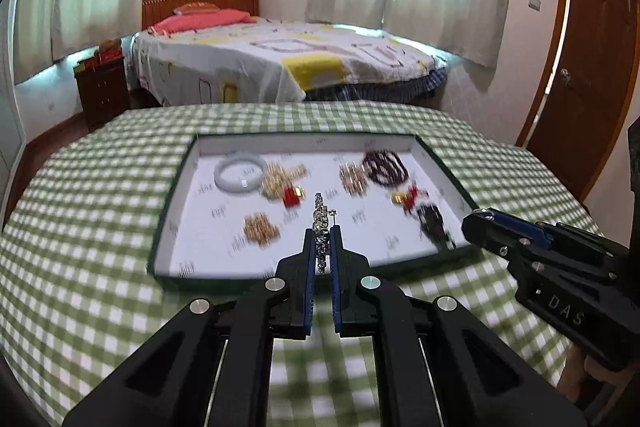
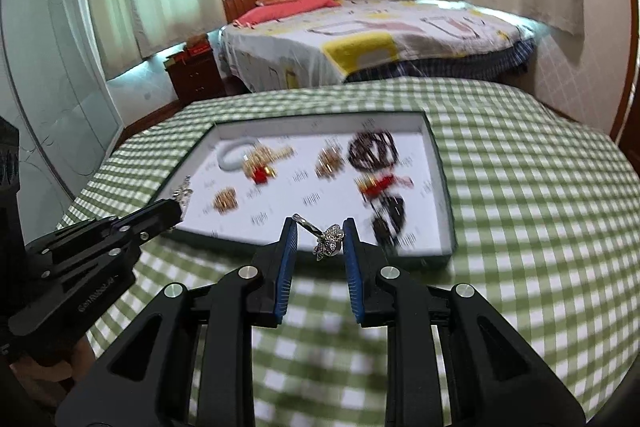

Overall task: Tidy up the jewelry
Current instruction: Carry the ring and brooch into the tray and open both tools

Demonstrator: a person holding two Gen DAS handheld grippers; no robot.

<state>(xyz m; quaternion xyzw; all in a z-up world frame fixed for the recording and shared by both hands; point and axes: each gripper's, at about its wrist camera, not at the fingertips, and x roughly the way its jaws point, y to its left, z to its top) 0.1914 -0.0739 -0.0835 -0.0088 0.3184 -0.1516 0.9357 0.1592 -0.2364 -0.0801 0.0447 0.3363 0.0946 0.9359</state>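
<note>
Left wrist view: a silver chain piece (image 1: pixel 322 227) is pinched between the nearly closed fingers of the left gripper (image 1: pixel 323 231), held above the near edge of the shallow tray (image 1: pixel 176 211) on the green checked tablecloth (image 1: pixel 80 267). Inside the tray, a pale bangle (image 1: pixel 239 171), gold pieces, red charms and dark beads (image 1: pixel 384 165) are spread, blurred. Right wrist view: a silver ring with a flower ornament (image 2: pixel 324 237) is clamped across the partly open right gripper (image 2: pixel 320 227), just before the tray's near rim.
</note>
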